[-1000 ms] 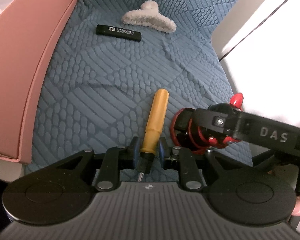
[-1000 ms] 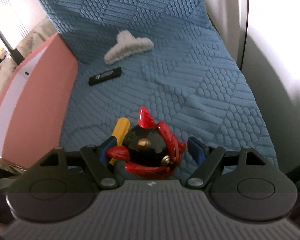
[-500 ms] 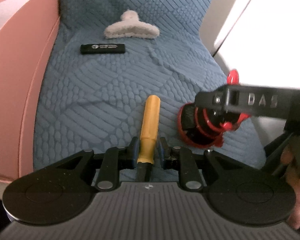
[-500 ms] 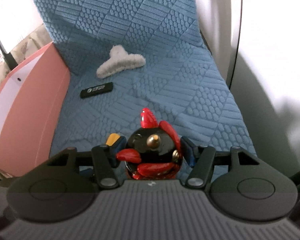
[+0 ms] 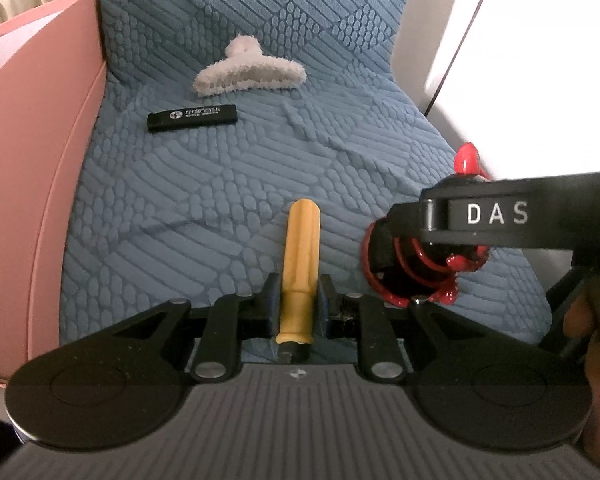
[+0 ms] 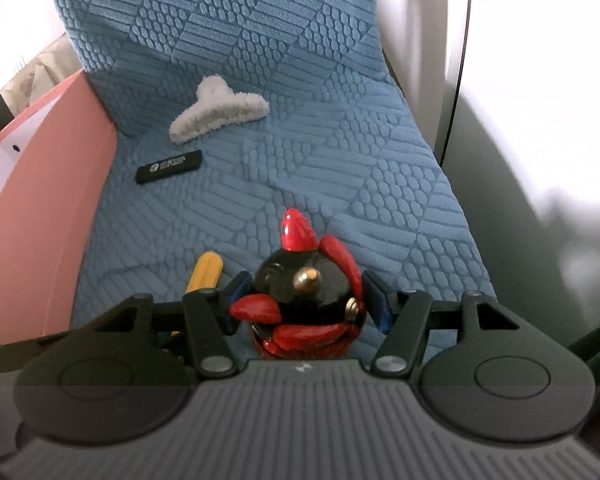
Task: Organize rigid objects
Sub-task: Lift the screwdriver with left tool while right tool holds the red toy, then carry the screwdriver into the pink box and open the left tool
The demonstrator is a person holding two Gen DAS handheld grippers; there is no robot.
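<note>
My left gripper (image 5: pixel 298 300) is shut on a yellow-handled screwdriver (image 5: pixel 300 256), handle pointing away over the blue textured cloth (image 5: pixel 220 184). My right gripper (image 6: pixel 306 296) is shut on a black and red bird figurine (image 6: pixel 304 292); the figurine also shows in the left wrist view (image 5: pixel 420 264) just right of the screwdriver, partly behind the right gripper's finger. The screwdriver handle shows in the right wrist view (image 6: pixel 204 272) to the left of the figurine. A black USB stick (image 5: pixel 192 117) and a white fluffy hair claw (image 5: pixel 248 70) lie farther back on the cloth.
A pink box (image 5: pixel 28 160) stands along the left edge of the cloth. A white wall or panel (image 5: pixel 520 60) borders the cloth on the right. The USB stick (image 6: pixel 168 167) and hair claw (image 6: pixel 220 108) also show in the right wrist view.
The right gripper closed on the bird figurine. Both grippers have risen and pulled back slightly with their objects; the screwdriver now points straighter ahead.
</note>
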